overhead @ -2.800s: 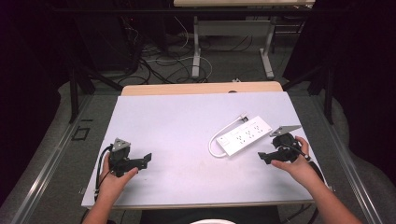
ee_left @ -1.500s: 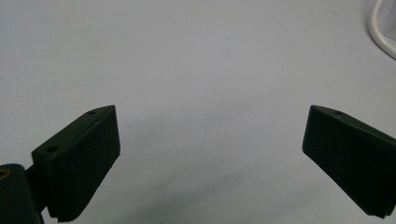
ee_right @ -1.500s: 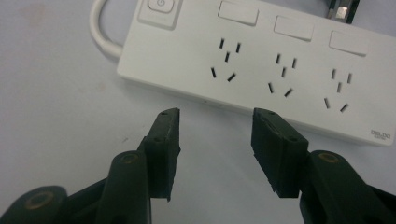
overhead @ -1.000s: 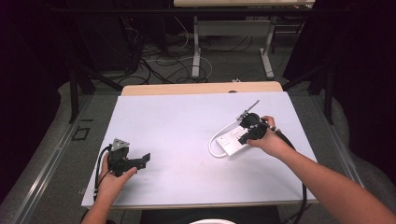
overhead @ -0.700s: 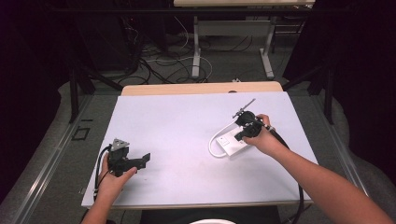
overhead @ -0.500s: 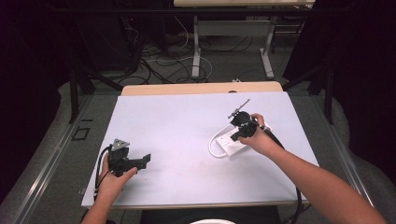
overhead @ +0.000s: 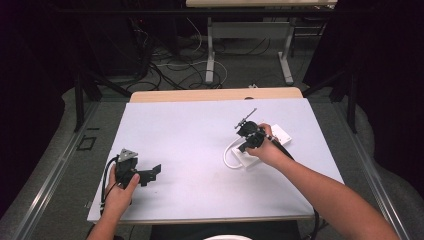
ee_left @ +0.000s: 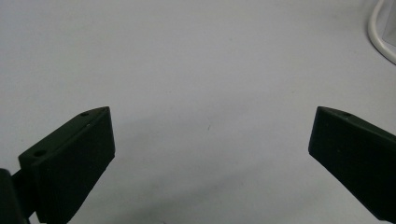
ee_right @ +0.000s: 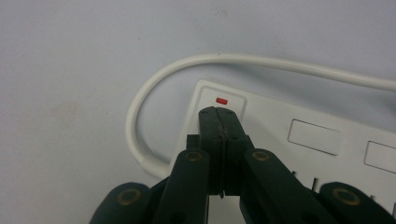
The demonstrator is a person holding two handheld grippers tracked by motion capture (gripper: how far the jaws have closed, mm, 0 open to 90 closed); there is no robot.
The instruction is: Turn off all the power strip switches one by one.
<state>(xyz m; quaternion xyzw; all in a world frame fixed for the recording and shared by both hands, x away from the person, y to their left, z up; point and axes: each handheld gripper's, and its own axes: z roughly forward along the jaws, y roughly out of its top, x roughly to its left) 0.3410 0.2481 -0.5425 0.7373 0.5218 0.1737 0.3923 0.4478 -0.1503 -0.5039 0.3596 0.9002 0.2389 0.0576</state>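
On power strip (ee_right: 299, 135) switch: right claw (ee_right: 218, 113) tips, closed.

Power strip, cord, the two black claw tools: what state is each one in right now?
Power strip: flat on the table, switch end under the right gripper's tips.
Switch: red mark showing; on or off unclear.
Cord: looped beside the strip.
Right gripper: jaws shut, tips on the switch.
Left gripper: jaws wide open, holding nothing.
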